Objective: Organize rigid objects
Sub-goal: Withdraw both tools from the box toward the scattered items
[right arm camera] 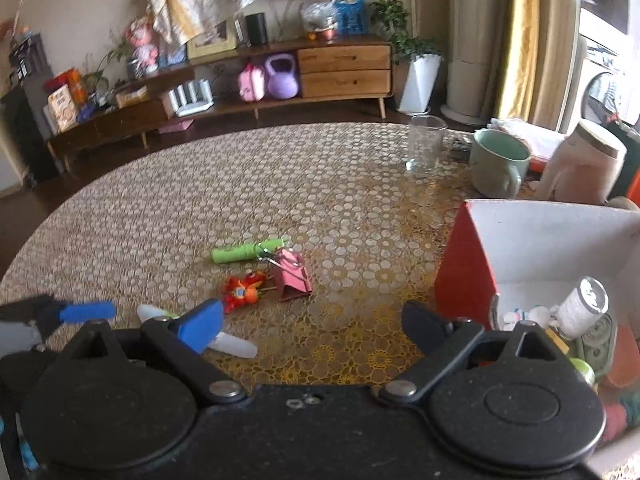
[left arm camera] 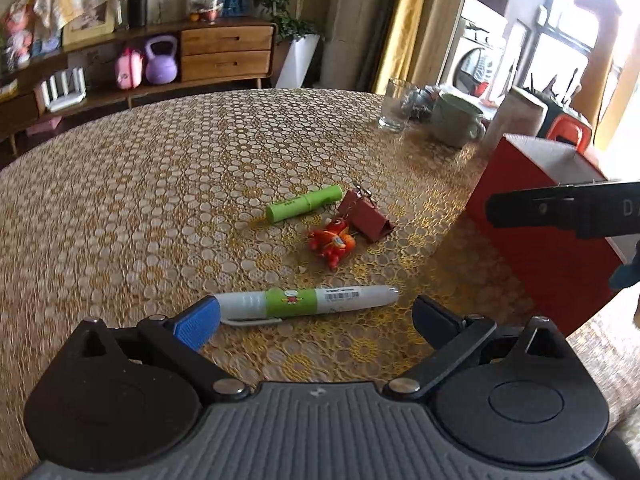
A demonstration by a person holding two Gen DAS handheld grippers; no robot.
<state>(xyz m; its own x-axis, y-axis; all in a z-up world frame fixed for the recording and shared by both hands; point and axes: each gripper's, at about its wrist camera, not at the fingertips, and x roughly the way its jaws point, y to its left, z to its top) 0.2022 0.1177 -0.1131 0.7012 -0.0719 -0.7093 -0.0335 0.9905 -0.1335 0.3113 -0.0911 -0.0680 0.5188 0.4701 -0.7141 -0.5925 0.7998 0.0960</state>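
Patterned tablecloth (left arm camera: 160, 200), near to far: left gripper (left arm camera: 316, 320) spread wide, empty, just before white-and-green marker (left arm camera: 308, 300); right gripper (right arm camera: 312, 326) wide, empty; then orange toy (left arm camera: 332, 242), maroon binder clip (left arm camera: 366, 216), green tube (left arm camera: 304, 208); red box (right arm camera: 464, 272) at right holds items.

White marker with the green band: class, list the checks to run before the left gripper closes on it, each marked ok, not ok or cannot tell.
1. Left gripper open wide: ok.
2. White marker lies across the gap between the fingers: ok.
3. Pads touching marker: cannot tell.
4. Right gripper empty and open: ok.
5. Red box open-topped, with room left: ok.
6. Green tube, red toy and red clip clear of the marker: ok.
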